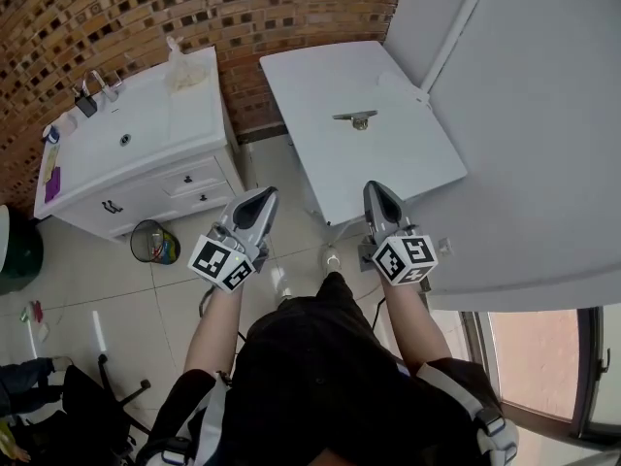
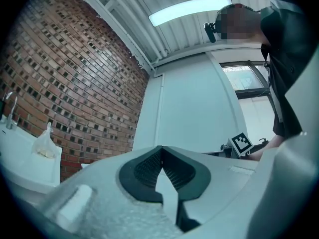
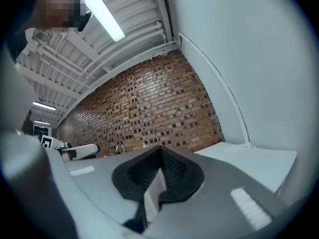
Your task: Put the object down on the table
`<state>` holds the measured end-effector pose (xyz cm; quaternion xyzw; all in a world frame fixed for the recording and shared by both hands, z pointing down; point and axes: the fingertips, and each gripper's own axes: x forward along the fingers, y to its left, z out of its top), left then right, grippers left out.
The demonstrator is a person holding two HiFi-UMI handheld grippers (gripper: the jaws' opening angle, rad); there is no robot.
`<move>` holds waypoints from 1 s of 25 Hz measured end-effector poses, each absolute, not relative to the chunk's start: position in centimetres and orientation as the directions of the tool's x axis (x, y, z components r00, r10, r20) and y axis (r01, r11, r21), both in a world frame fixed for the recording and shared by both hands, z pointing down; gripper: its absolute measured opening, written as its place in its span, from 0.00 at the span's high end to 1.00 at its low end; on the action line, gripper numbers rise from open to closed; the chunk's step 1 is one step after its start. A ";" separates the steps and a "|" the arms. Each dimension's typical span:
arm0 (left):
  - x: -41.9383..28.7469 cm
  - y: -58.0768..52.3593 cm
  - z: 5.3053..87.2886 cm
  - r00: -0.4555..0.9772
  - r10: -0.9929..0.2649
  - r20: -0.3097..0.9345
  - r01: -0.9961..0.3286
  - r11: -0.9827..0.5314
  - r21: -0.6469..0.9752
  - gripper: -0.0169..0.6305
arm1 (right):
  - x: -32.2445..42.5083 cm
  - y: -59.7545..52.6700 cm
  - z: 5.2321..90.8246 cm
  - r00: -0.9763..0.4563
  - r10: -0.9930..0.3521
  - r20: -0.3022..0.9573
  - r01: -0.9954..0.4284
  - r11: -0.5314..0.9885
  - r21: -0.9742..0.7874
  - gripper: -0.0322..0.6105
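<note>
Table (image 1: pixel 388 153) top mostly open, only a small metal object (image 1: pixel 355 118) mid-top. Wall (image 1: pixel 524 115) hems the rt side, sink cabinet (image 1: pixel 146 153) on the left w/ floor gap between.

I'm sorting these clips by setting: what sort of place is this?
Probably an indoor utility or washroom-like room, perhaps a staged workspace. A white vanity cabinet with a basin and tap stands against a brick wall, a white table is beside it, and the floor is tiled.
</note>
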<state>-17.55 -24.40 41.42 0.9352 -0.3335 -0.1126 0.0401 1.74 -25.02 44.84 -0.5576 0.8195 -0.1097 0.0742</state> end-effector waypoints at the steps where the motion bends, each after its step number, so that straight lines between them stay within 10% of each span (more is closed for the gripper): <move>1: -17.7 -24.3 41.4 0.751 -0.636 -0.176 -0.618 -0.772 0.150 0.97 | 1.8 -24.8 44.4 -0.367 -0.930 -0.009 -0.900 0.357 -0.248 0.94; 25: -16.1 -24.2 42.4 0.649 -0.751 -0.126 -0.735 -0.661 0.153 0.97 | 9.9 -24.7 44.3 -0.391 -0.920 -0.027 -0.906 0.390 -0.163 0.95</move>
